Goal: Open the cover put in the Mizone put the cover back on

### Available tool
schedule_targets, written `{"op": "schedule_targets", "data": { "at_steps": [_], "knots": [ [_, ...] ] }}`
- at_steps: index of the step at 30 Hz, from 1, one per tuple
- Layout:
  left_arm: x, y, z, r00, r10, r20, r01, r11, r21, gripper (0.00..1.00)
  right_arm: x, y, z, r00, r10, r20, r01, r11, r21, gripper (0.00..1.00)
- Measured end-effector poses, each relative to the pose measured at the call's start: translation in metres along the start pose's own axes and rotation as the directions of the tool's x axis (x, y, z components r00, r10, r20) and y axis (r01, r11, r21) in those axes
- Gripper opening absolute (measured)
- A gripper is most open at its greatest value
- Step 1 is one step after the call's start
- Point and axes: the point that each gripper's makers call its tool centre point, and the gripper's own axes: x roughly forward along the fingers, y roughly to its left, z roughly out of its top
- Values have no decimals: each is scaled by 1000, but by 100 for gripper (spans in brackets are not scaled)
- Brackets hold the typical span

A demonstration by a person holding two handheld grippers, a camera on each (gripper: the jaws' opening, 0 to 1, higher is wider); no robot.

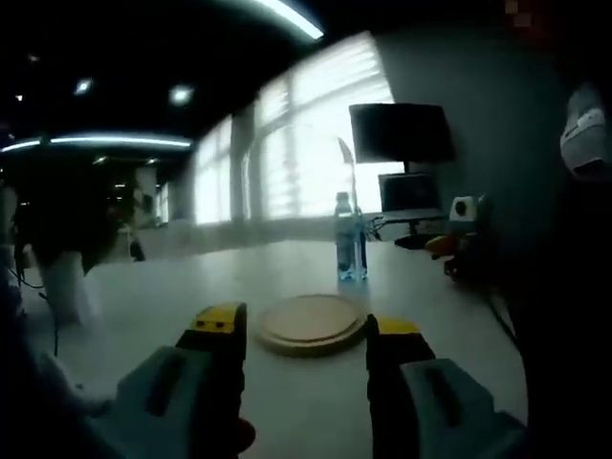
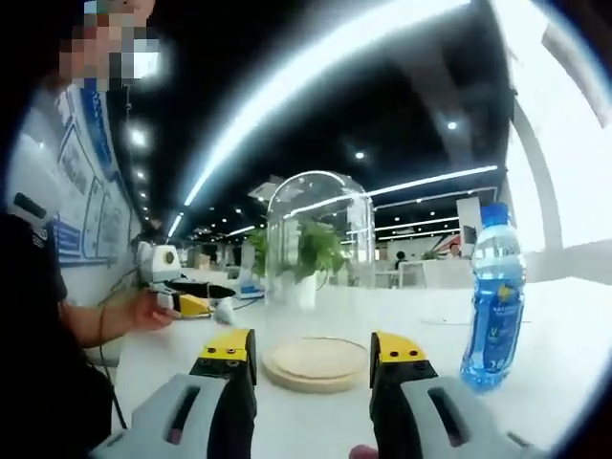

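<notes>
A clear glass dome cover (image 2: 320,251) stands upright on a round wooden base (image 2: 316,363) on the white table. To the right of the base stands a blue Mizone bottle (image 2: 494,298) with its cap on. My right gripper (image 2: 314,346) is open just short of the base, its yellow-tipped jaws apart with nothing between them. In the left gripper view the wooden base (image 1: 311,323) lies just beyond my open left gripper (image 1: 306,325). The Mizone bottle (image 1: 349,239) stands behind that base. The dome is barely visible there.
A dark monitor (image 1: 402,134) and small devices stand at the table's far right edge. A person (image 2: 38,316) sits at the left, with a hand (image 2: 153,311) resting beside a yellow and black object. A potted plant (image 2: 311,251) stands behind the dome.
</notes>
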Motion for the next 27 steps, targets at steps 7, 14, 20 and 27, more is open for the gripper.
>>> {"op": "schedule_targets", "data": {
  "at_steps": [7, 14, 20, 27],
  "knots": [
    [-1, 2, 0, 1000, 7, 8, -7, 999, -43, 43, -5, 1, 1, 1000, -22, -15, 21, 999, -39, 41],
    [0, -2, -3, 1000, -2, -2, 1, 999, -47, 42, -12, -4, 2, 998, -54, -7, 54, 997, -49, 34],
    [0, -2, -4, 1000, -1, -4, 0, 999, -51, 42, -14, -6, 5, 999, -39, 11, 38, 999, 33, 34],
    [3, -5, -9, 1000, -17, -23, 15, 998, -65, 42, -11, -3, 2, 999, -33, -3, 33, 999, 13, 37]
  ]
}}
